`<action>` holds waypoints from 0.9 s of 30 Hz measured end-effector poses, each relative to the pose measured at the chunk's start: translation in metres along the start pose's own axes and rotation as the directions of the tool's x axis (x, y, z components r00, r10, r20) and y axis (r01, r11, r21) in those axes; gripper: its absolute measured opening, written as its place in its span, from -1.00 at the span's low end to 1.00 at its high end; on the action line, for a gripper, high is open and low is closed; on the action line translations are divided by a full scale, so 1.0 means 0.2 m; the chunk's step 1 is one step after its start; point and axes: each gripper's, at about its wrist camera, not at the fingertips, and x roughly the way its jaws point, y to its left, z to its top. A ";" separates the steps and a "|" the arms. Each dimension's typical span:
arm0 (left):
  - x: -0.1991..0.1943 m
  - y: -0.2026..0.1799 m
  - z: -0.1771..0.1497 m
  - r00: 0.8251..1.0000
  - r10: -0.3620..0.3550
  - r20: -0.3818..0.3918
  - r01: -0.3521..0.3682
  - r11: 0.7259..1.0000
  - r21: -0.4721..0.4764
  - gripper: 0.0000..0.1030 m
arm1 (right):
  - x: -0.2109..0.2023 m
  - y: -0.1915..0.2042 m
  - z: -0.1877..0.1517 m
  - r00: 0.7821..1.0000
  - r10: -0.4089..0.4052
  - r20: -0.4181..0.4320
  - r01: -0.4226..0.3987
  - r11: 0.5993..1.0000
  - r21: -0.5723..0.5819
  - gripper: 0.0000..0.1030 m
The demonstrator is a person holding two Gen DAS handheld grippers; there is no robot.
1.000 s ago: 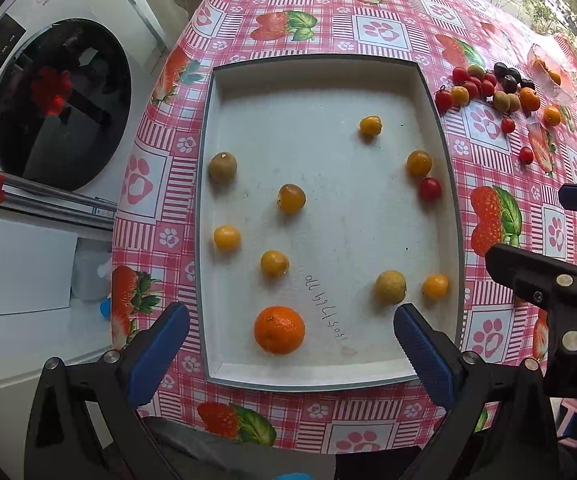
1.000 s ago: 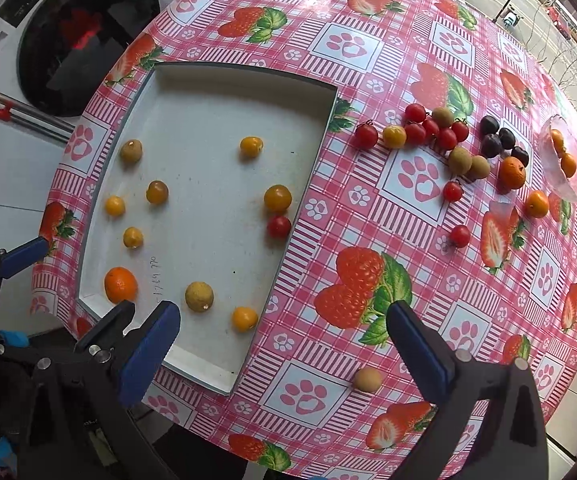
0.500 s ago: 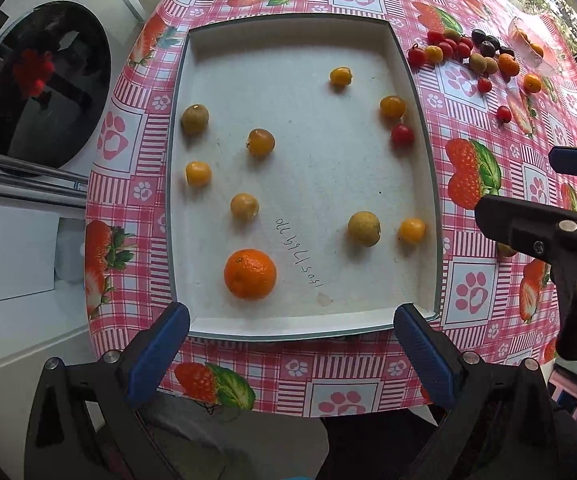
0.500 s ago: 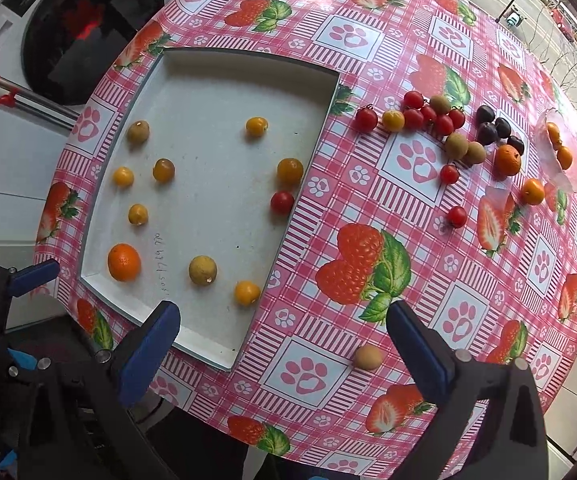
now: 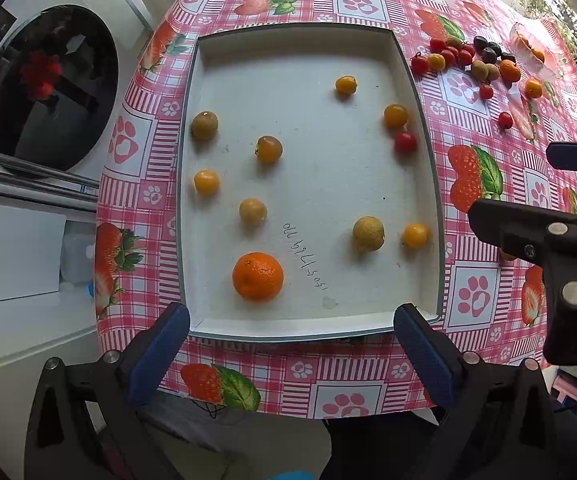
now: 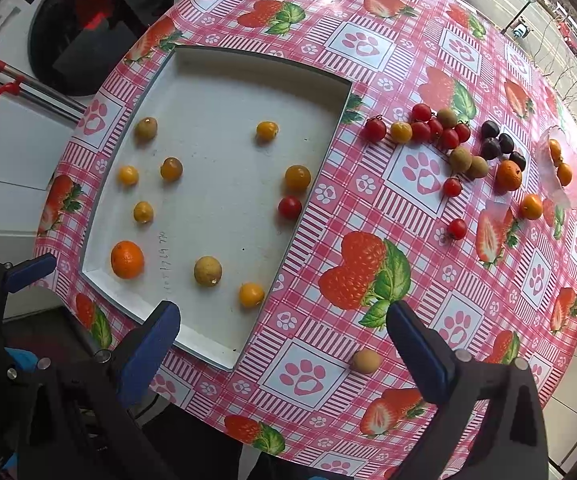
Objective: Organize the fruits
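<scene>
Both grippers [image 5: 290, 354] [image 6: 284, 338] wide, prob. empty.

Bright daylight pours in from the window beyond the table's [image 6: 408, 248] far edge, leaving white glare there; fisheye bending and dark corners, everything sharp.

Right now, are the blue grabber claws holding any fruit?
No. The left gripper and the right gripper are both open with nothing between their blue padded fingers. The fruit lies loose.
</scene>
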 end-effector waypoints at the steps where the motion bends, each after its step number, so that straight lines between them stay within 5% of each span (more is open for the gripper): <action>1: 0.00 0.00 0.00 1.000 0.000 -0.001 0.000 1.000 0.001 0.99 | 0.00 0.00 0.00 1.000 -0.003 -0.002 0.003 1.000 -0.003 0.99; 27: 0.03 -0.02 -0.01 1.000 0.025 -0.010 -0.025 1.000 0.016 0.99 | 0.08 0.08 0.01 0.999 -0.001 -0.035 0.000 1.000 -0.029 0.99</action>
